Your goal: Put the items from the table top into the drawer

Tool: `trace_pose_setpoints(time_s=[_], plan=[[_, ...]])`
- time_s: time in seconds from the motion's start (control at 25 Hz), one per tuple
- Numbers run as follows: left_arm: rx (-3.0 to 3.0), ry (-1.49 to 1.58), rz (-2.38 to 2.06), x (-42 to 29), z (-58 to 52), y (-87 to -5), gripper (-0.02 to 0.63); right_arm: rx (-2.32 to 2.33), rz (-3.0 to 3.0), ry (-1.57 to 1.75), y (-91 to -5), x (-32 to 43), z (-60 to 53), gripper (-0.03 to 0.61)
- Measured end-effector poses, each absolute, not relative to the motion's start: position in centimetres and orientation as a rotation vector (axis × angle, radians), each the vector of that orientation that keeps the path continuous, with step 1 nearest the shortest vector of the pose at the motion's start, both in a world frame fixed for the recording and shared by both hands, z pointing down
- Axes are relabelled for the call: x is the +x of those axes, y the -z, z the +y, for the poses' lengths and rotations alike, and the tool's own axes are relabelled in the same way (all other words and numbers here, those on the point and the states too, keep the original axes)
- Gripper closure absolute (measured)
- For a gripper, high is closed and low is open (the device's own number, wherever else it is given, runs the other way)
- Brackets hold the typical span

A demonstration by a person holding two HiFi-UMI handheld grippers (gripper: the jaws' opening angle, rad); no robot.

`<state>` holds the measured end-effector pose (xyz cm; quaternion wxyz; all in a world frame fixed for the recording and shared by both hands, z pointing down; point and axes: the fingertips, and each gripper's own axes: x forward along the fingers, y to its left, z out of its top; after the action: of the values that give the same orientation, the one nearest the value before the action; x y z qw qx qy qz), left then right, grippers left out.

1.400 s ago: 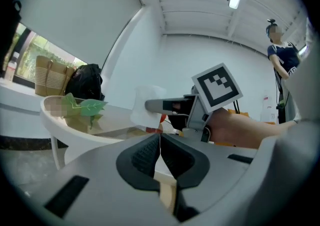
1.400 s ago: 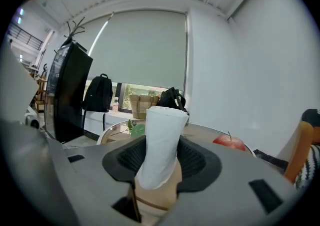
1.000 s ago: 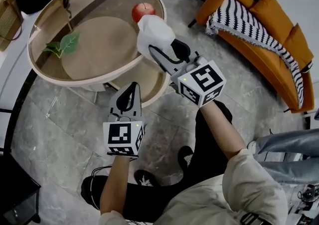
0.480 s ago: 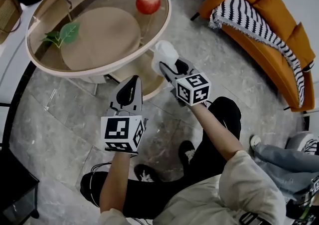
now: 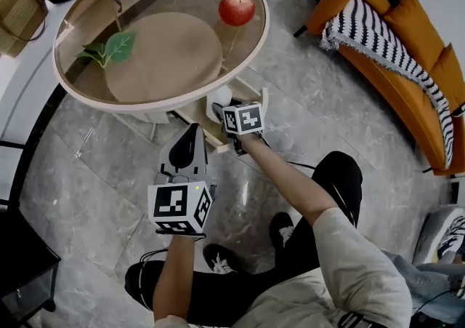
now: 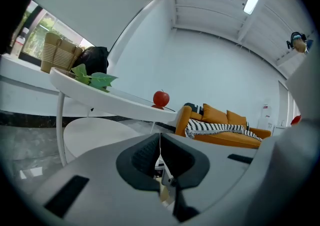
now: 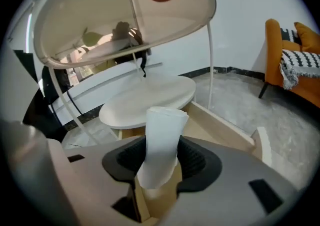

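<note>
Grey marble floor underfoot, with round glass-topped bench above it. Noted green leaf sprig lying on the bench top at left, untouched. Lower down, off the bench, kept left tool clenched on nothing, jaws pressed together. Just right of that, carried white tube-shaped item in right tool, pads clamped on its sides, poised over wooden drawer pulled out beneath the bench top. Not yet released, and no contact with the drawer bottom visible. Farther right, saw red apple sitting on the bench top. Judged one item nearly stowed, with sprig and apple remaining. Could not tell whether anything already lay in the drawer.
</note>
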<state>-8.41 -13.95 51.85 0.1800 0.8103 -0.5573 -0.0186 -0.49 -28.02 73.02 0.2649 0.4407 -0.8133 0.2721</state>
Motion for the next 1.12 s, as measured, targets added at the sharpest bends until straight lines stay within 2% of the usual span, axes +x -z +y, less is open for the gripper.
trace_pose_setpoints(time_s=[0.16,0.6,0.72,0.8,0.88,1.12], plan=[[2.307,0.061,-1.596,-8.3,-14.1,-51.1,0.592,1.226,-2.074,-0.911,-75.0,-0.2,-28.9,0.362],[2.309,0.130,-1.604,-8.7,-15.3,-49.7,0.592,1.135,-1.957,-1.004,-78.9,-1.4,-30.3,0.362],[2.298,0.154,-1.629,-9.4,-15.5,-49.4,0.592,1.120,-1.984,-0.964,-78.3,-1.4,-30.7,0.355],[2.296,0.157,-1.632,-9.4,-15.5,-49.3,0.592,1.105,-2.033,-0.921,-77.6,-1.6,-30.6,0.310],[2.303,0.147,-1.630,-9.2,-15.4,-49.3,0.592,1.087,-2.079,-0.907,-76.9,-1.9,-30.4,0.292],[2.343,0.124,-1.612,-8.1,-14.8,-49.0,0.592,1.033,-2.158,-0.704,-73.4,-1.9,-29.5,0.287]])
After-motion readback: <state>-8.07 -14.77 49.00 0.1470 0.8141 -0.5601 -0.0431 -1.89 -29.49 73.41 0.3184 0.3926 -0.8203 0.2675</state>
